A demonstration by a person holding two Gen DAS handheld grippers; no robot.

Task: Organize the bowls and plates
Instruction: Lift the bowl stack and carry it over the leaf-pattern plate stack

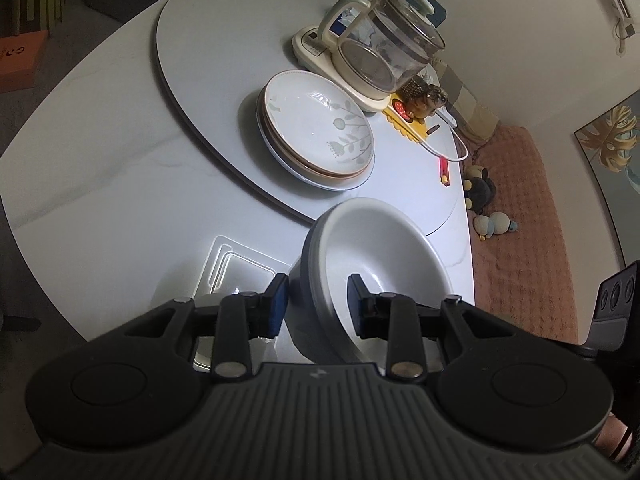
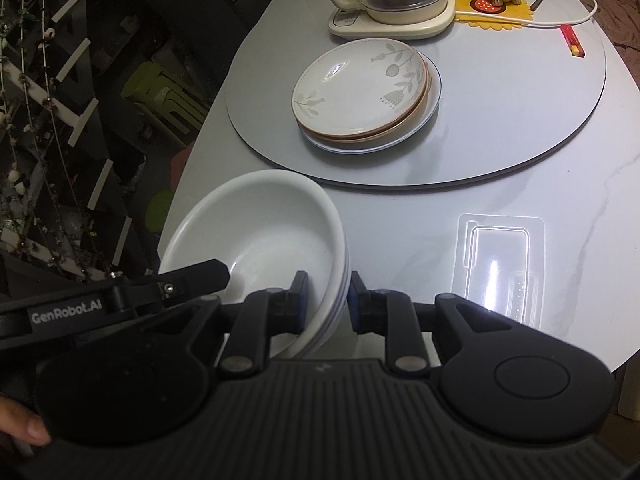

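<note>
Nearest, both grippers clamp the stack of white bowls (image 1: 376, 264): the left gripper (image 1: 318, 300) has one finger inside the top bowl and one outside the wall, while the right gripper (image 2: 329, 300) pinches the opposite rim the same way, the stack tilted above the white table (image 2: 520, 184). Just beyond lies a clear plastic tray (image 2: 500, 256) on the tabletop. Farther off, on the round turntable (image 2: 500, 128), sits a stack of leaf-patterned plates (image 2: 360, 92), with a glass kettle (image 1: 384, 48) on its base behind them.
</note>
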